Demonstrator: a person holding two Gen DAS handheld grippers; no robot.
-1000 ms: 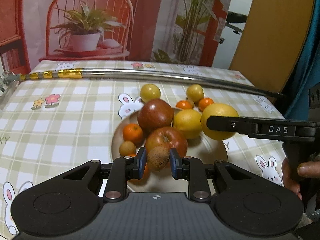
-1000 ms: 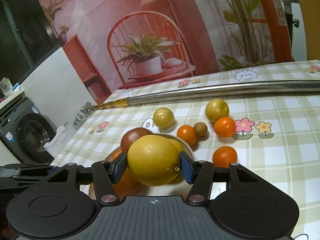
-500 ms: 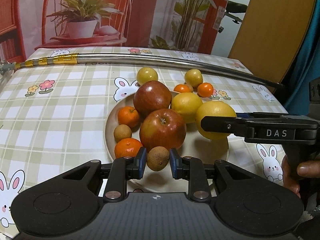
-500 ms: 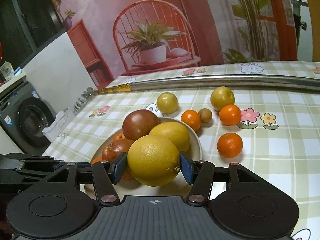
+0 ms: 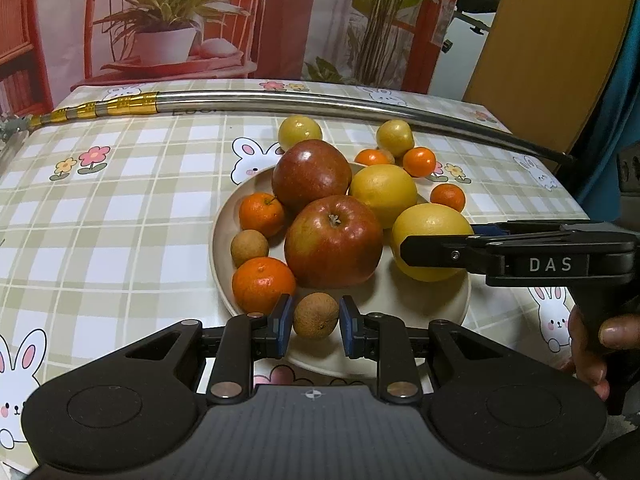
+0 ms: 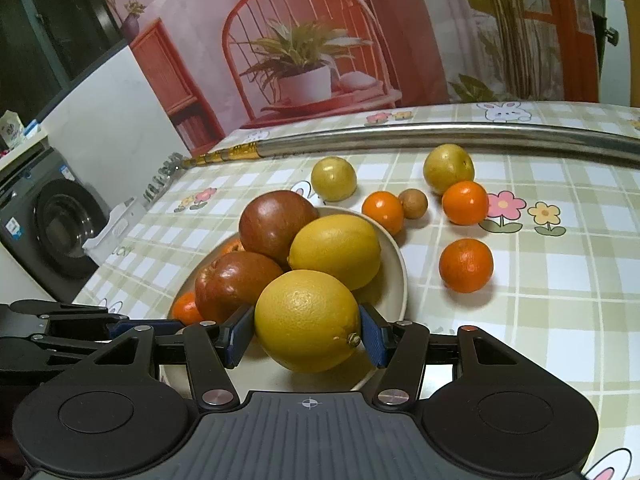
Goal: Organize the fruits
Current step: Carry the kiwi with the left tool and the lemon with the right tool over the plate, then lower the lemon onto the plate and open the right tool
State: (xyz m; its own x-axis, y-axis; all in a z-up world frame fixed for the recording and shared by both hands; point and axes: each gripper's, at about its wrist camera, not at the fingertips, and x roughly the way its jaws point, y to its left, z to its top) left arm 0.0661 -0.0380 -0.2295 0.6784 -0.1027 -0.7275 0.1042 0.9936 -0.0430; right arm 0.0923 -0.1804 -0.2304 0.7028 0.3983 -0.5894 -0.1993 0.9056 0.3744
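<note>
A beige plate [image 5: 404, 304] on the checked tablecloth holds two red apples [image 5: 334, 240], a yellow citrus [image 5: 384, 194], two tangerines [image 5: 262, 214] and a small brown fruit [image 5: 249, 247]. My left gripper [image 5: 316, 322] is shut on another small brown fruit [image 5: 316, 315], just above the plate's near side. My right gripper [image 6: 308, 332] is shut on a large yellow orange [image 6: 306, 318] over the plate's right part, next to the apples. Loose on the cloth behind the plate lie two yellow-green fruits [image 6: 334, 179], three tangerines [image 6: 466, 265] and a brown fruit [image 6: 413, 203].
A long metal rod [image 5: 320, 102] with a gold end lies across the far side of the table. A person's hand [image 5: 592, 344] grips the right gripper's handle. A washing machine [image 6: 52, 228] stands past the table's left edge. A printed backdrop hangs behind.
Both views have tipped downward, so more of the plate shows. The orange and the small brown fruit stay held and now hang lower over the plate.
</note>
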